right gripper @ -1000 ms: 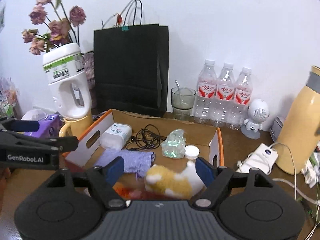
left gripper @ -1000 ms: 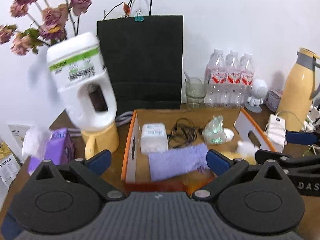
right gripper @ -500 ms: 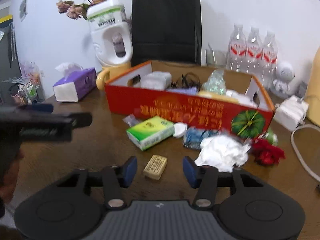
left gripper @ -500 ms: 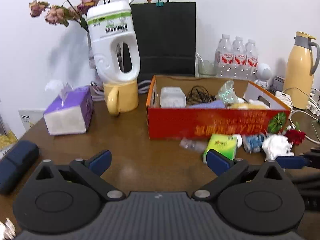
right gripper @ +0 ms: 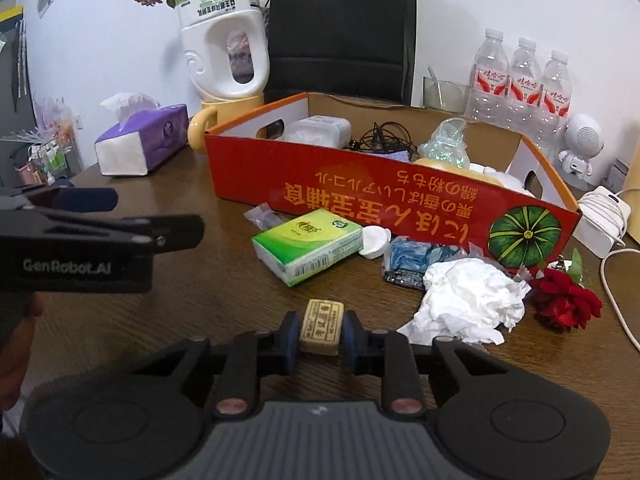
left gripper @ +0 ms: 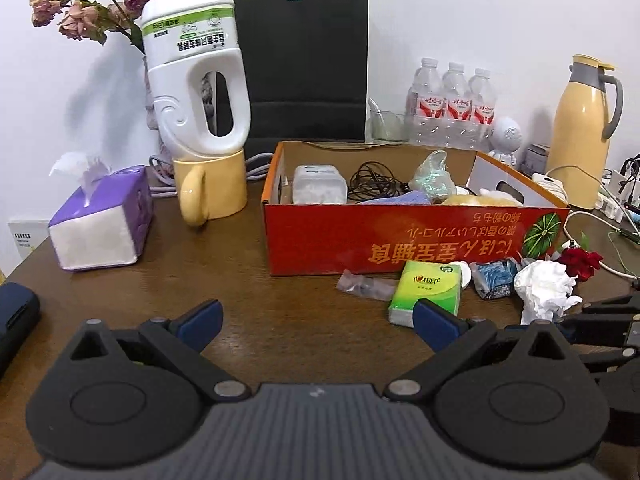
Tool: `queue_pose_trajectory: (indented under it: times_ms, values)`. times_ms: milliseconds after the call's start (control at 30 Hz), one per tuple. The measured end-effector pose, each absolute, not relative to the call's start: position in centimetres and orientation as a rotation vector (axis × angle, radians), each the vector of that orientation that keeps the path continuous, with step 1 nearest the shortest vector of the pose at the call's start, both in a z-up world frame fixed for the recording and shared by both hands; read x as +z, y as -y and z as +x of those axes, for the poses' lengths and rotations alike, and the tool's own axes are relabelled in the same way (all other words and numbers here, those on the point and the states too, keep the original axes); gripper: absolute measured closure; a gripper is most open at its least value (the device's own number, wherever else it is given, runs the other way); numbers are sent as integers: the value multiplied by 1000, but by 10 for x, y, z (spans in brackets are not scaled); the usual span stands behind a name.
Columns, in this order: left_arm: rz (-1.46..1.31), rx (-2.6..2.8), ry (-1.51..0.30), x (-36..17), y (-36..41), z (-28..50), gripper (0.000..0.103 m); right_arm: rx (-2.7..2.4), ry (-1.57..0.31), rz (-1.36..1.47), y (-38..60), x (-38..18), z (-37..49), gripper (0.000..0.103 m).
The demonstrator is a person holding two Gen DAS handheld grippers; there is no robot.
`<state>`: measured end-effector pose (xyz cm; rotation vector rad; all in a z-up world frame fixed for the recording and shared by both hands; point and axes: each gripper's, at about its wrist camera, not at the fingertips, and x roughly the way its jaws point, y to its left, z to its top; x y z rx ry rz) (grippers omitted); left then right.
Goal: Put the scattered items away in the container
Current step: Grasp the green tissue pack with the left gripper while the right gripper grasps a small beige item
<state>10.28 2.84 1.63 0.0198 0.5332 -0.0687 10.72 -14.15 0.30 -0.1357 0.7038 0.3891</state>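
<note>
White wall | brown wooden table (left gripper: 280, 320) | left tongs (left gripper: 316, 316) released | right tongs (right gripper: 320, 334) closing onto tan bar (right gripper: 322, 326)

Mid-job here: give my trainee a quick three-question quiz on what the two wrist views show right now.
1. True or false: the right hand-held gripper has the small tan block between its fingers.
2. Which item lies on the table outside the red box? A) the black cable B) the green tissue pack C) the purple cloth
3. In a few words, how do the left hand-held gripper fingers stand?

Key
1. True. The right jaws have just been closing, and the block sits between them on the table.
2. B. It lies in front of the box, near the crumpled white tissue.
3. Wide open, nothing between them.
</note>
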Motion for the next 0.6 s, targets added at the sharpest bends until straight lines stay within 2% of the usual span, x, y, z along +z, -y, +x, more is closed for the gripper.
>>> queue_pose_trajectory:
  times_ms: [333, 600]
  values:
    - [63, -194, -581, 6, -5, 131, 3, 363, -672, -85, 163, 13, 111, 83]
    - [158, -350, -651, -1, 39, 164, 31, 306, -622, 23, 201, 24, 109, 83]
